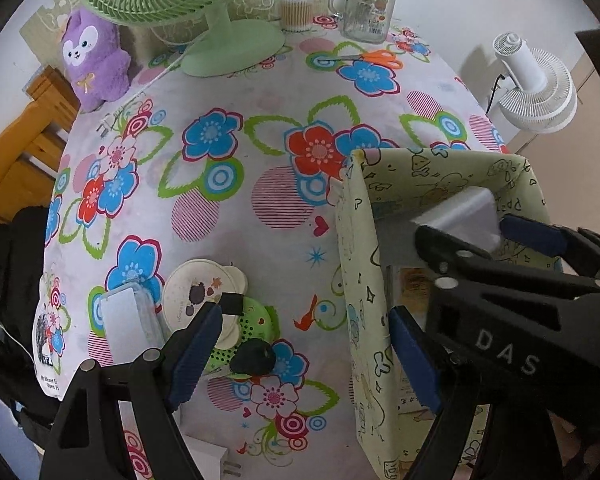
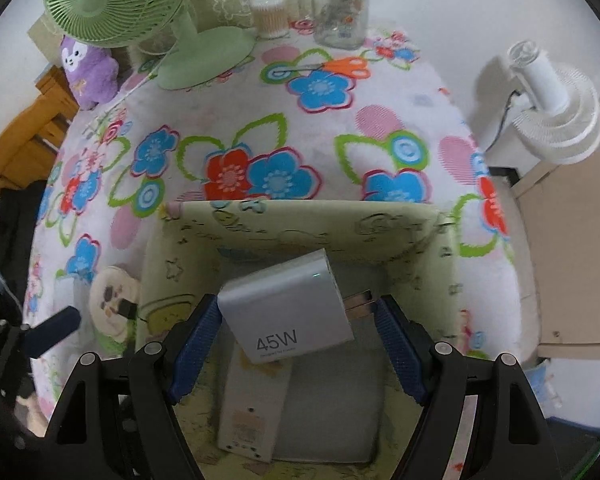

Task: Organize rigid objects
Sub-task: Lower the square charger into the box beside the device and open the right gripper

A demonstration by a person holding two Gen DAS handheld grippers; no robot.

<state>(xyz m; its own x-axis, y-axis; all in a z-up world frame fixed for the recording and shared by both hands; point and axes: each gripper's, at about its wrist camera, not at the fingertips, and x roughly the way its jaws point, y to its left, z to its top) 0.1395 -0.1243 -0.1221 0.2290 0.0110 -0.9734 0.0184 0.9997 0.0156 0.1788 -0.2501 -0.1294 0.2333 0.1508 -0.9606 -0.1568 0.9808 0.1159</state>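
My right gripper [image 2: 296,308] is shut on a white 45W charger [image 2: 284,308]. One blue pad is on its body and the other on its prongs. It hangs over an open pale green fabric box [image 2: 380,236] with a white rectangular device [image 2: 256,408] lying inside. The left wrist view shows the same charger [image 1: 460,212] above the box [image 1: 360,280]. My left gripper [image 1: 306,320] stands open over the tablecloth beside the box's left wall. Below it lie a black lump [image 1: 256,360], a green round item [image 1: 256,320], a cream round case [image 1: 196,288] and a white flat case [image 1: 120,320].
At the back of the flowered table [image 1: 236,220] stand a green fan [image 1: 228,48], a purple plush [image 1: 92,60], a cotton swab tub [image 1: 296,10], a glass jar mug [image 1: 366,10] and orange scissors [image 1: 372,58]. A white plug [image 1: 212,460] lies near the front edge. A white fan [image 1: 536,92] is off the table's right side.
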